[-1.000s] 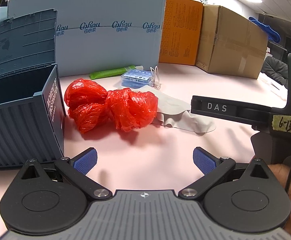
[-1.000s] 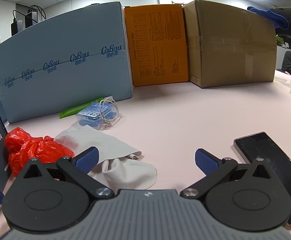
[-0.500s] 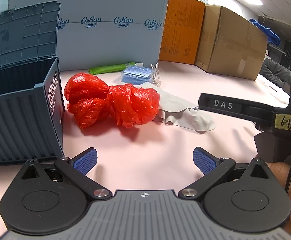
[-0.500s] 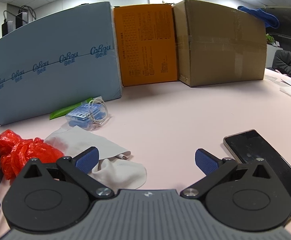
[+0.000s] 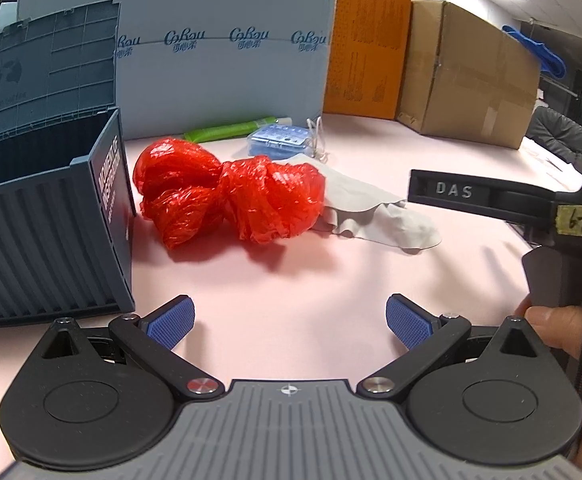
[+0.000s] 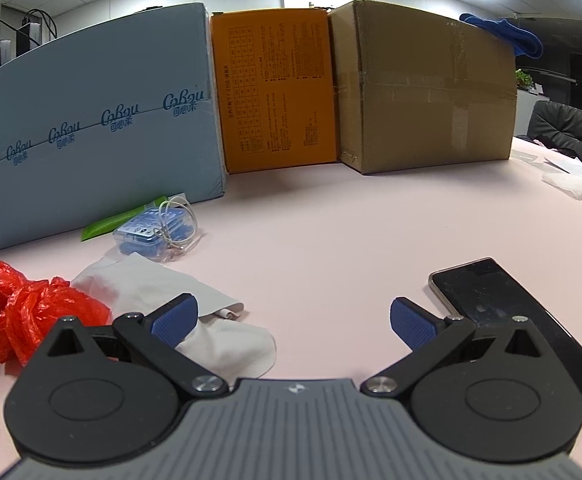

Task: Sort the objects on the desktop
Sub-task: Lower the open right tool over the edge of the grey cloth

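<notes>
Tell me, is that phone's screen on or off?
Off, it seems: the smartphone lies flat on the pink table, its screen dark with only faint reflections.

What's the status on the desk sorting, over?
Left gripper open, empty; right gripper open, empty. Crumpled red plastic bag on pink table beside dark blue crate, overlapping grey cloth. Black phone by right gripper. Path clear.

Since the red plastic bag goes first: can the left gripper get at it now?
Probably yes: the left gripper is open, the red plastic bag lies straight ahead, bare table between; only the blue bin crowds its left.
</notes>
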Motion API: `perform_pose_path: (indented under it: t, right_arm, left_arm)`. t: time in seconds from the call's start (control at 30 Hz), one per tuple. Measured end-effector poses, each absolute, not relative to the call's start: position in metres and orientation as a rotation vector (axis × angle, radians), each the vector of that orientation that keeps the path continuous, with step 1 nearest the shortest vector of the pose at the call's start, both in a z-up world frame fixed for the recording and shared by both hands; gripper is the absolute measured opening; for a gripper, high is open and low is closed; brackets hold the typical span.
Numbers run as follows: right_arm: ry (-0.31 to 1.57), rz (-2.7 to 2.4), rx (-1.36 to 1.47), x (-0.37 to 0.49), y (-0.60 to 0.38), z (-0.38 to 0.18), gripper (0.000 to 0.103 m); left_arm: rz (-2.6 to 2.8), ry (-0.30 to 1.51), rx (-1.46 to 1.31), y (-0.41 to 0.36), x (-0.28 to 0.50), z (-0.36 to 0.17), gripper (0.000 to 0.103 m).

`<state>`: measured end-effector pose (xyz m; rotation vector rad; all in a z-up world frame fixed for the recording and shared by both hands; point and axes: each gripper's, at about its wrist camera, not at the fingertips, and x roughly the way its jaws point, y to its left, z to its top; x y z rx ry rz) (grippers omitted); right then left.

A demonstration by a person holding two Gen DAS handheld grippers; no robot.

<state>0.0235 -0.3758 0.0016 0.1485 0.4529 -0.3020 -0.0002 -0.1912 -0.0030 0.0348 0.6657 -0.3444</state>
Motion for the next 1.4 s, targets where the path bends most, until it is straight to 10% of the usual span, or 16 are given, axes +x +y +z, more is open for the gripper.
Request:
perform_pose_path:
  t: [1.4]
  right_arm:
    - [0.509,-0.310,0.140,0.029,-0.378,-0.001,0.103]
  left_arm:
    - [-0.117,0.629,-0.024,-0.178,0.003,-0.005,0.103]
